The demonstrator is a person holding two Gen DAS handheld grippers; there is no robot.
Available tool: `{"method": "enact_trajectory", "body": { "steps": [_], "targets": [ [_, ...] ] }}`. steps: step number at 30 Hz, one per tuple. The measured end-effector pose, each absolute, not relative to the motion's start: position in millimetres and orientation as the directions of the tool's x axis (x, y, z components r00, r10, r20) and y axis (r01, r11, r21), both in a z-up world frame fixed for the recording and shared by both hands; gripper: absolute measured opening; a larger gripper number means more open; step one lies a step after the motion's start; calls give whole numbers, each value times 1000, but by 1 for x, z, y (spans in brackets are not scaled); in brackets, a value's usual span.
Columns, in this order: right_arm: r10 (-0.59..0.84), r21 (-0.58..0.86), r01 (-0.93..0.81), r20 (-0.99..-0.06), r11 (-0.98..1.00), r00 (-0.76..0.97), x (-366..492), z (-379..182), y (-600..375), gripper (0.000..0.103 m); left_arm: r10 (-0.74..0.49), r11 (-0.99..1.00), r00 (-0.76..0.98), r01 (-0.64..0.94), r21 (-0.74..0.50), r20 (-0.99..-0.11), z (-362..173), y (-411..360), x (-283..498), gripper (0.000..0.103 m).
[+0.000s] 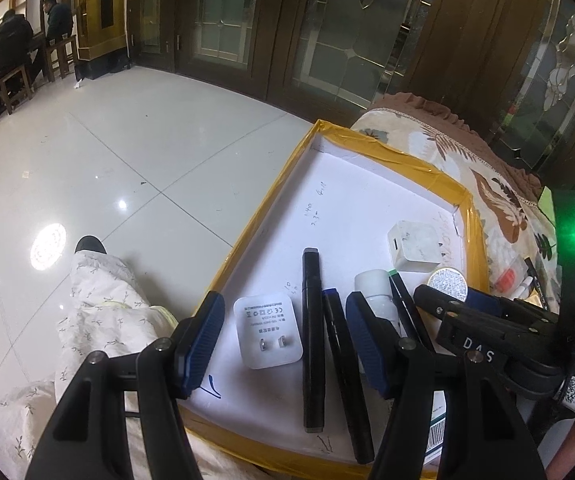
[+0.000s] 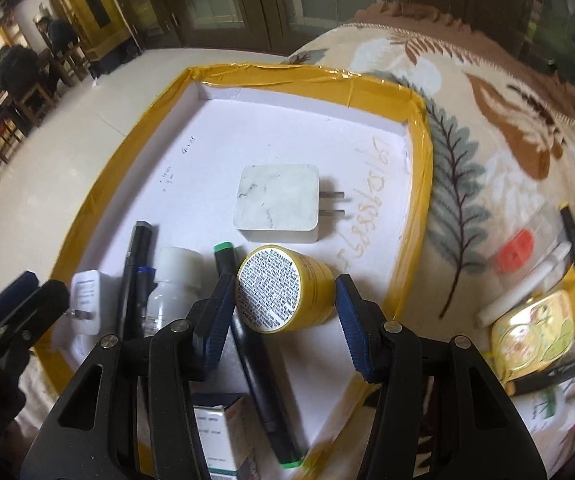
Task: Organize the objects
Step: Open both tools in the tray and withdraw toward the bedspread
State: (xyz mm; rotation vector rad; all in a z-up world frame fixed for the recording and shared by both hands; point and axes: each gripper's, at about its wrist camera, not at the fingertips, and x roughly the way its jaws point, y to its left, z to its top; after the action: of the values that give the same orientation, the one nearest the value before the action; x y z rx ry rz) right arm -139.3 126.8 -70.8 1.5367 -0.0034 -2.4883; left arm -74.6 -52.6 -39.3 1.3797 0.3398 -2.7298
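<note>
Your right gripper [image 2: 285, 300] sits closest, jaws wide around the yellow jar [image 2: 275, 292]. The jar lies on its side inside the tray [image 2: 419, 140]. The left pad is at the jar's edge, the right pad stands just clear, and neither presses.

I read this as letting the jar go in its spot. It is round and on its side, so it can roll. Back out straight along the fingers, without sweeping sideways. Watch the green-capped pen [image 2: 263, 380], which runs from the jar's ten o'clock down to six o'clock, under your left finger. A dragged pad would carry it along. The small carton [image 2: 223, 432] at seven o'clock is also close.

Your left gripper [image 1: 285, 308] hangs wide and empty over the white charger [image 1: 267, 332], with a black pen [image 1: 312, 340] at the charger's three o'clock. Hold it there and do not crowd the right hand.

Farther off, the marbled charger [image 2: 277, 204] lies at the jar's twelve o'clock. At three o'clock, outside the tray on the blanket [image 2: 467, 120], a gold tin [image 2: 535, 332] and a red-capped item [image 2: 517, 254] are not yet sorted.
</note>
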Motion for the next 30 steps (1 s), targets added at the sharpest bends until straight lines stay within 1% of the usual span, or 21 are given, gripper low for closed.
{"method": "enact_trajectory", "body": {
  "steps": [3,6,8,10,11,13,15,19,21,25,27,30],
  "targets": [
    [-204,130,192,-872,-973,-444,-138,-67,130,51,53,-973,-599,149,-177,-799,-39,-52,-75,63],
    [-176,97,199,-885,-975,-431,-136,-72,127,51,60,-972,-599,146,-182,-799,-39,-52,-75,63],
    [-182,96,215,-886,-972,-425,-129,-74,125,51,62,-972,-599,146,-184,-798,-38,-52,-75,63],
    [-151,52,234,-891,-971,-428,-123,-76,119,52,63,-972,-597,145,-185,-800,-38,-51,-76,63],
    [-137,32,247,-897,-968,-420,-122,-77,116,55,64,-972,-597,144,-185,-800,-38,-51,-76,63],
    [-114,-19,302,-902,-953,-416,-119,-79,109,57,63,-972,-597,144,-185,-800,-38,-51,-75,63],
    [-109,-38,333,-904,-942,-414,-119,-82,109,58,64,-972,-596,146,-186,-801,-38,-51,-76,63],
    [-245,102,342,-879,-934,-409,-119,-77,128,58,65,-972,-596,143,-185,-800,-38,-51,-76,63],
    [-274,137,339,-875,-931,-399,-119,-78,136,58,66,-972,-597,142,-186,-800,-38,-52,-77,63],
    [-233,65,391,-886,-918,-400,-114,-79,125,58,64,-972,-597,145,-187,-799,-38,-52,-76,63],
    [-232,50,391,-871,-919,-434,-108,-75,123,58,67,-970,-597,148,-191,-799,-38,-53,-77,63],
    [-190,-18,372,-837,-928,-514,-97,-64,125,58,70,-969,-600,148,-196,-797,-38,-54,-76,63]
  ]
}}
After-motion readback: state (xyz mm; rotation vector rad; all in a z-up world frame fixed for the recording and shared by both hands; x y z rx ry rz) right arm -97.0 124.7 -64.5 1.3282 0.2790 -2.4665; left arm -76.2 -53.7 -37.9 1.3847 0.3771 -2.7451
